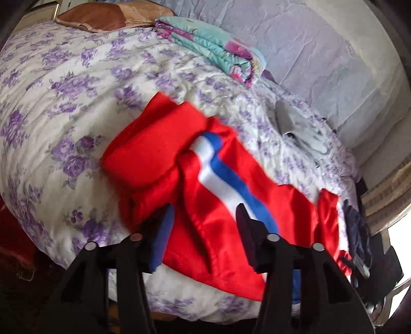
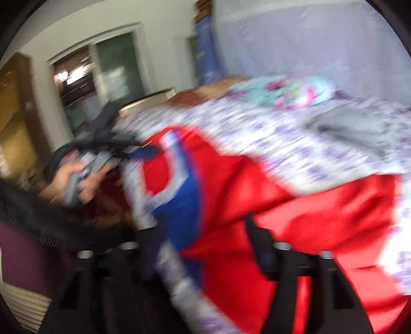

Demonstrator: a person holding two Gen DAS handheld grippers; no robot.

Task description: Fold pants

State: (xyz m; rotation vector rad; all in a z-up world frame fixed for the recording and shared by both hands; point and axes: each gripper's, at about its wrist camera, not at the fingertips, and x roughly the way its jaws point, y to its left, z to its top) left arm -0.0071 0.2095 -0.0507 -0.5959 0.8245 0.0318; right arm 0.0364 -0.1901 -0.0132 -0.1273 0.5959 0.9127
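Observation:
The red pants (image 1: pixel 205 179) with a white and blue side stripe lie partly folded on the floral bedspread (image 1: pixel 64 102) near its front edge. One end is folded over into a thick red pad at the left. My left gripper (image 1: pixel 203 218) is open, its jaws standing wide apart just over the red cloth. The right wrist view is blurred. It shows the pants (image 2: pixel 257 200) draped at the bed edge. My right gripper (image 2: pixel 205 231) is open with the cloth between its jaws. The left gripper (image 2: pixel 138 151) and the hand holding it show at the left.
A folded teal and pink quilt (image 1: pixel 213 46) and a brown pillow (image 1: pixel 102 18) lie at the back of the bed. A grey garment (image 1: pixel 295 123) lies to the right, dark clothes (image 1: pixel 357 228) at the right edge. A window (image 2: pixel 102 77) and a wooden cupboard (image 2: pixel 15 115) stand beyond.

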